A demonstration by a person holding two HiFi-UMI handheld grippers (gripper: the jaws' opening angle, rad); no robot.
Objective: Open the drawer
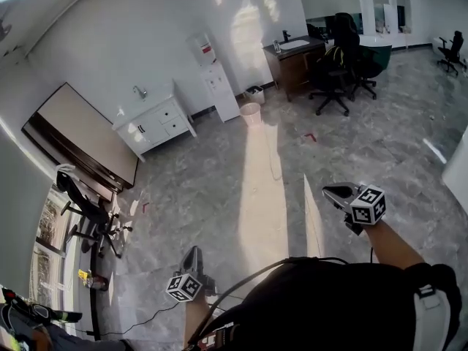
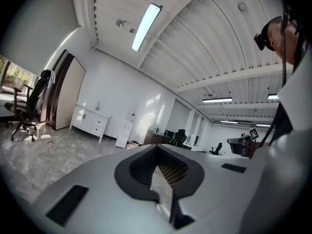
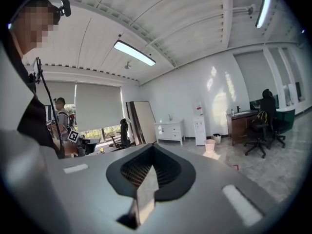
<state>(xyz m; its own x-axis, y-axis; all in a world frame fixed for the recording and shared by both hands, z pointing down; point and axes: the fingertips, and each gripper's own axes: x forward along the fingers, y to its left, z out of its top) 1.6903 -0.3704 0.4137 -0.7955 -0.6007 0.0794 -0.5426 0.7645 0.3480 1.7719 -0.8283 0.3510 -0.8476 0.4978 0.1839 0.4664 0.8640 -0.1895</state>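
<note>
Left gripper [image 1: 192,254] up front, jaws together on nothing; right gripper [image 1: 335,193] pinched shut and empty too. White cabinet [image 1: 156,125] sits well apart by the far wall. Its drawer [image 1: 175,126] is probably light and rigid, so take it by the front pull, too small to make out from here

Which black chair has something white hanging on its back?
The chair at the left, beside the window: a white cloth hangs over its backrest. The chairs near the brown desk show none.

place: office | evidence: desk [image 1: 291,63], swivel chairs [image 1: 335,68], water dispenser [image 1: 219,88]
</note>
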